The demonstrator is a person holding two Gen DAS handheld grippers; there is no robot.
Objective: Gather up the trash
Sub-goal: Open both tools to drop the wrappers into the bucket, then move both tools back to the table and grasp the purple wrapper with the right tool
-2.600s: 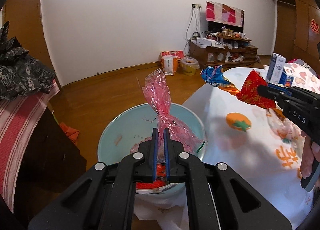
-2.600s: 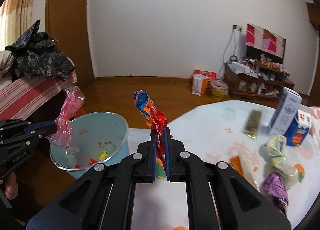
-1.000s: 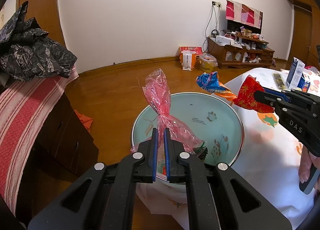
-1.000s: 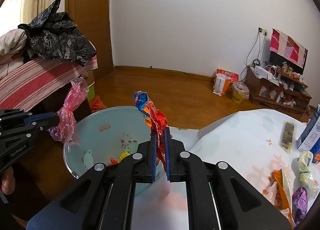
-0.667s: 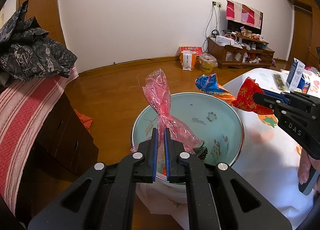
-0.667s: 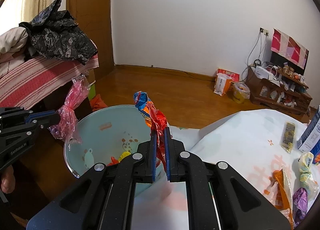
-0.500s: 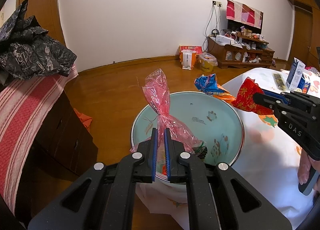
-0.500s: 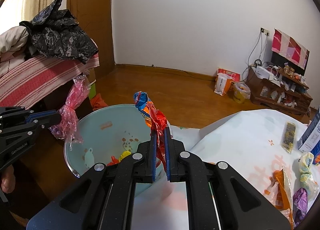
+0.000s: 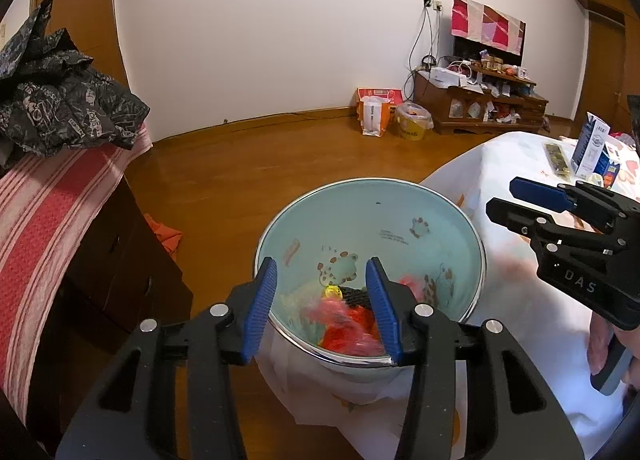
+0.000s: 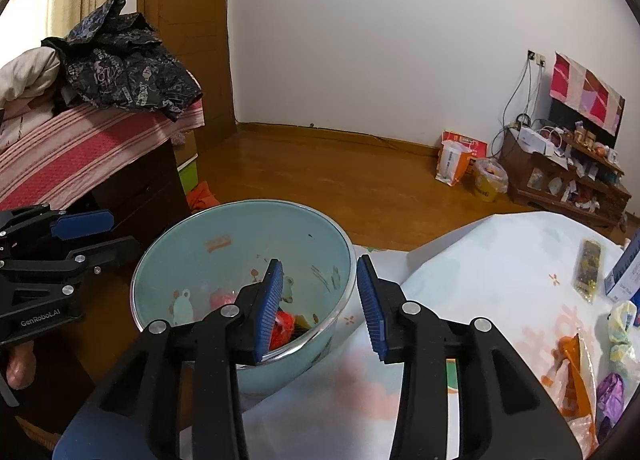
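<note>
A pale blue bowl [image 9: 372, 195] [image 10: 160, 260] with cartoon prints stands at the table's edge. My left gripper [image 9: 324, 304] hangs over its near rim, jaws opening, nothing between them. The pink plastic wrapper [image 9: 340, 316] lies blurred in the bowl among red and yellow scraps. My right gripper [image 10: 320, 304] hovers over the bowl's right rim, jaws opening, empty; in the left wrist view the right gripper [image 9: 508, 199] shows at the right. The red wrapper [image 10: 282, 328] lies in the bowl.
The table's white printed cloth [image 10: 500, 260] carries more wrappers [image 10: 572, 372], a yellow packet [image 10: 588, 268] and blue cartons [image 9: 592, 147]. A dark cabinet with a striped cloth [image 9: 48, 195] and black clothing stands left. Wooden floor lies beyond the bowl.
Both grippers opened. The pink wrapper fell from the left gripper into the bowl, and the red and blue wrapper fell from the right gripper into it. Neither hand moved.
</note>
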